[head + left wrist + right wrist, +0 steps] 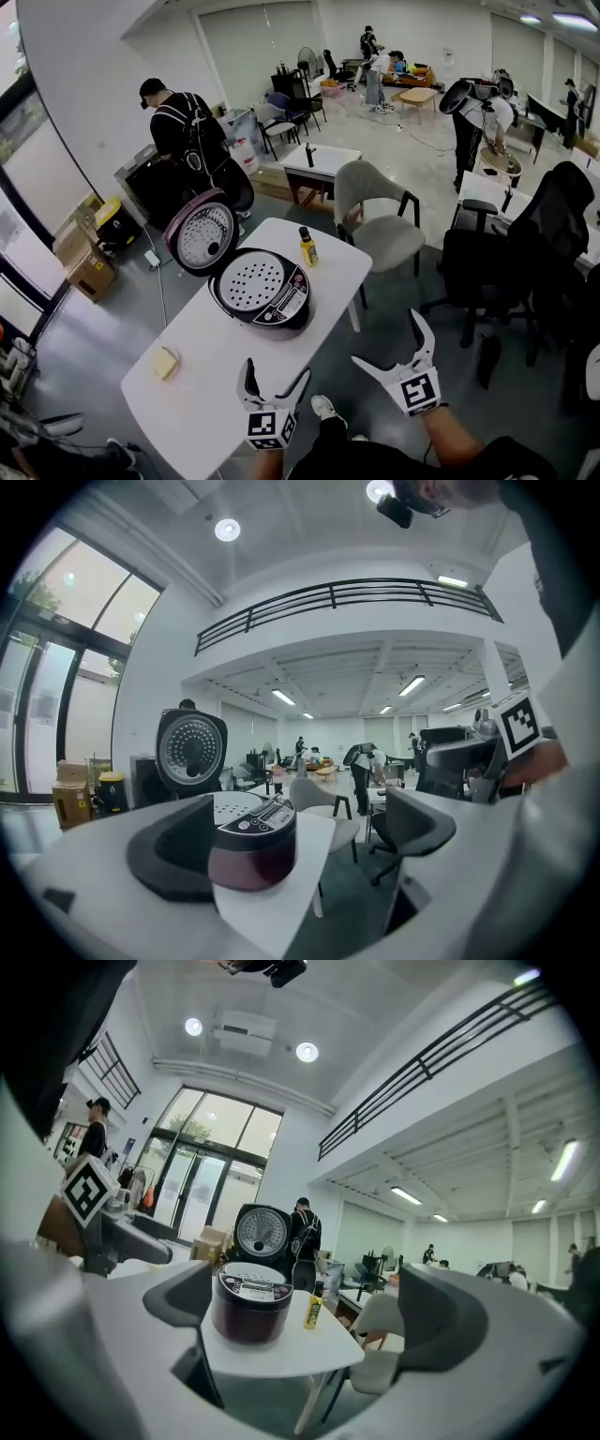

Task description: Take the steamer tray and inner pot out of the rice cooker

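Maroon rice cooker (261,292), lid (201,236) raised, stands toward the far end of the white table (202,394), close to its right edge. The perforated steamer tray (250,280) sits in its mouth; the inner pot beneath it is hidden. My left gripper (277,372) hovers at the table's near edge, jaws wide apart and empty. My right gripper (388,339), likewise spread and empty, hangs beyond the right edge, over the floor. The rice cooker lies ahead of both. The left is nearer, I judge, so it should reach the tray first.
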A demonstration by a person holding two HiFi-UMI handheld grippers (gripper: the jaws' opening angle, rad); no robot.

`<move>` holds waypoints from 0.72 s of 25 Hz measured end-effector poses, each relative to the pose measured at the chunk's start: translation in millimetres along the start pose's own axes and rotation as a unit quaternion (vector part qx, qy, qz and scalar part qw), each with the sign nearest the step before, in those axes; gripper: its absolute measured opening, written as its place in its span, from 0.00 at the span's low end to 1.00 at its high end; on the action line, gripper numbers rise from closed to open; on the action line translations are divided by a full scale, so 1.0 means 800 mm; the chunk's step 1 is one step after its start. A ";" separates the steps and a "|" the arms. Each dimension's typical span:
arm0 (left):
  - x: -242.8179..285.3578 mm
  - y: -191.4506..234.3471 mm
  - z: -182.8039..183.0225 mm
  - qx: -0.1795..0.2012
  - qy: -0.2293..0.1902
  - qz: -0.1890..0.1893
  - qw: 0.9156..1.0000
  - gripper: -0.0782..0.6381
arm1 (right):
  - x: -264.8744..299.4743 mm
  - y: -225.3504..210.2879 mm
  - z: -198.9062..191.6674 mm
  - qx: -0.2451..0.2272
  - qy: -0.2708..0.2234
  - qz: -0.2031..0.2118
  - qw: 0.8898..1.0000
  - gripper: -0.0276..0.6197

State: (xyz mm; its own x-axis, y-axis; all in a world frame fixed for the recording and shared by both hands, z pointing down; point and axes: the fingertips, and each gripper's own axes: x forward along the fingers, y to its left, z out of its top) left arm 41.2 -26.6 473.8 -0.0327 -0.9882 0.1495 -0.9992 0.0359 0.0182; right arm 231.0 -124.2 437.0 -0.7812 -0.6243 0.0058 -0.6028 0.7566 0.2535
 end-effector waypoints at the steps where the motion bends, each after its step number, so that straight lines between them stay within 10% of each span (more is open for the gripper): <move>1: 0.006 0.007 0.000 -0.002 0.001 0.004 1.000 0.88 | 0.012 -0.002 0.000 -0.015 0.004 0.004 1.000 0.96; 9: 0.068 0.086 0.008 -0.012 0.001 0.038 0.999 0.88 | 0.136 -0.027 0.020 -0.084 0.003 0.021 0.996 0.96; 18: 0.136 0.176 0.018 -0.027 0.010 0.061 0.998 0.88 | 0.272 -0.008 0.025 -0.015 0.007 0.074 0.997 0.96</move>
State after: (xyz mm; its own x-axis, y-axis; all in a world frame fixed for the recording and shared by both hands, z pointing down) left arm -103.1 -130.8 478.6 -0.1531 -0.9728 0.1741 -0.9850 0.1644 0.0526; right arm 61.9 -260.9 417.4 -0.8586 -0.5094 0.0578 -0.4763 0.8343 0.2776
